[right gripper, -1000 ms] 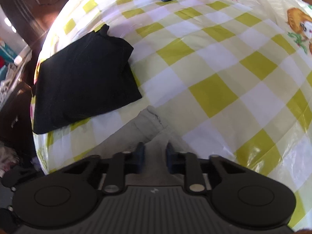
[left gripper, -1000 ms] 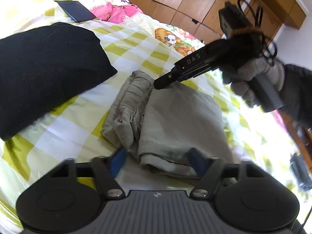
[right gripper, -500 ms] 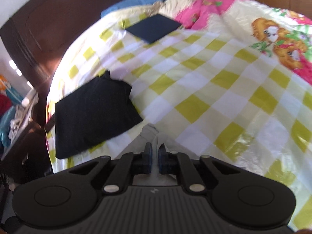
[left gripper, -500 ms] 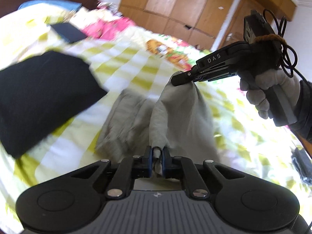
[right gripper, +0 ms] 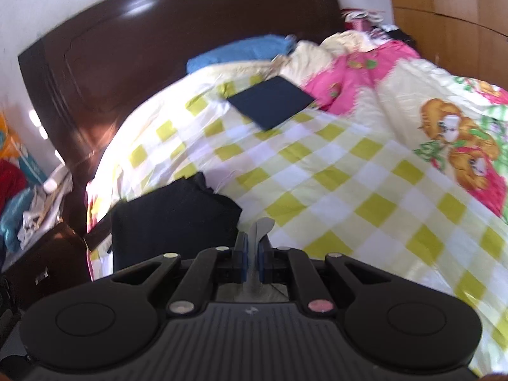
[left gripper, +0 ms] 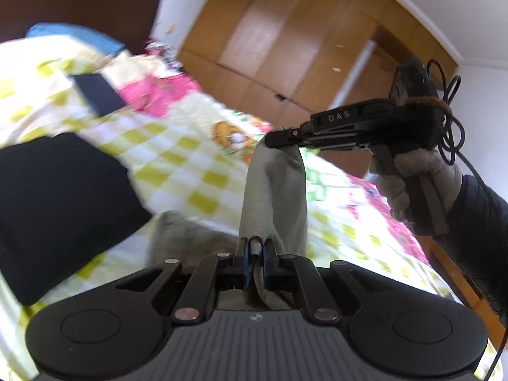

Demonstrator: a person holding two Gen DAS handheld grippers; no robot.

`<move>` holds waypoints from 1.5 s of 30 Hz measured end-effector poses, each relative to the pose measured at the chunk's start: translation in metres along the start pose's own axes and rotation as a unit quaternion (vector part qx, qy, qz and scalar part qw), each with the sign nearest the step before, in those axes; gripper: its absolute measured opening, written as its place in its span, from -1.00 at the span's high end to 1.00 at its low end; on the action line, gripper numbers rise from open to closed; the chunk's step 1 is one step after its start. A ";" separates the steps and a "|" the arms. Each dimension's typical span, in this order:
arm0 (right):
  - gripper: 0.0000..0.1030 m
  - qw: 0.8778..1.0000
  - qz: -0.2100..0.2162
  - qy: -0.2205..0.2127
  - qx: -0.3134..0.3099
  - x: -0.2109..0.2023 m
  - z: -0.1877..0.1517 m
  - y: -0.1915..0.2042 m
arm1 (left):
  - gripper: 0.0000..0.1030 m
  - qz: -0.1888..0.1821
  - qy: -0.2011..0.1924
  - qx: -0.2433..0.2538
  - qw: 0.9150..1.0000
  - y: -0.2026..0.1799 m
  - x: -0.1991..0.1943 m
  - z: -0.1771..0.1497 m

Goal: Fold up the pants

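Grey-beige pants point(left gripper: 273, 190) hang as a band of cloth stretched between my two grippers above the checked bed; more of them lies bunched on the bed point(left gripper: 187, 238). My left gripper point(left gripper: 255, 254) is shut on the near end of the cloth. The right gripper point(left gripper: 279, 139), held by a gloved hand, pinches the far upper end. In the right wrist view the right gripper point(right gripper: 252, 254) is shut on a thin fold of the pants point(right gripper: 262, 227) that sticks up between its blue pads.
A folded black garment point(left gripper: 57, 203) lies left of the pants, seen too as a black garment point(right gripper: 171, 219). A dark flat pad point(right gripper: 271, 101) and pink bedding point(right gripper: 358, 73) lie toward the dark headboard point(right gripper: 158, 44). Wooden wardrobes point(left gripper: 285, 41) stand behind the bed.
Both grippers closed on the pants' edge and rose, lifting the cloth off the bed. Both cameras now tilt up, showing the headboard and the wardrobes.
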State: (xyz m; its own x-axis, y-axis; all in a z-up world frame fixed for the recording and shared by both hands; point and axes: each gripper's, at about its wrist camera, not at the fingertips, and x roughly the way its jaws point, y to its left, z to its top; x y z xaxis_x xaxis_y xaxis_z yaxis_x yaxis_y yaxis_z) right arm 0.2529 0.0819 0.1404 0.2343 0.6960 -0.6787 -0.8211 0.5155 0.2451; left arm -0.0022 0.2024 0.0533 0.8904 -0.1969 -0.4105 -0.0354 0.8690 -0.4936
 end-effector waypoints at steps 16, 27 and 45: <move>0.76 0.989 -0.044 0.114 -0.079 0.157 -0.036 0.010 | 0.61 0.044 0.087 -0.056 0.994 0.070 0.042 -0.047; 0.30 0.990 -0.068 0.013 -0.123 0.080 -0.041 0.034 | 0.04 0.027 0.051 0.031 0.998 0.057 0.004 -0.030; 0.68 0.975 0.001 0.120 -0.187 0.096 -0.141 0.110 | 0.01 0.099 0.011 0.040 0.994 0.098 -0.015 -0.007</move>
State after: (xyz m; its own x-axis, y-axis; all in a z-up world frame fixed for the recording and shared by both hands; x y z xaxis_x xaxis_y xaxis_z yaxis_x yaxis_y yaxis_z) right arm 0.1121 0.1351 0.0043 0.1409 0.5362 -0.8322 -0.9641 0.2654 0.0077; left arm -0.0223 0.2876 0.0062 0.8597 -0.0274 -0.5100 -0.1718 0.9248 -0.3395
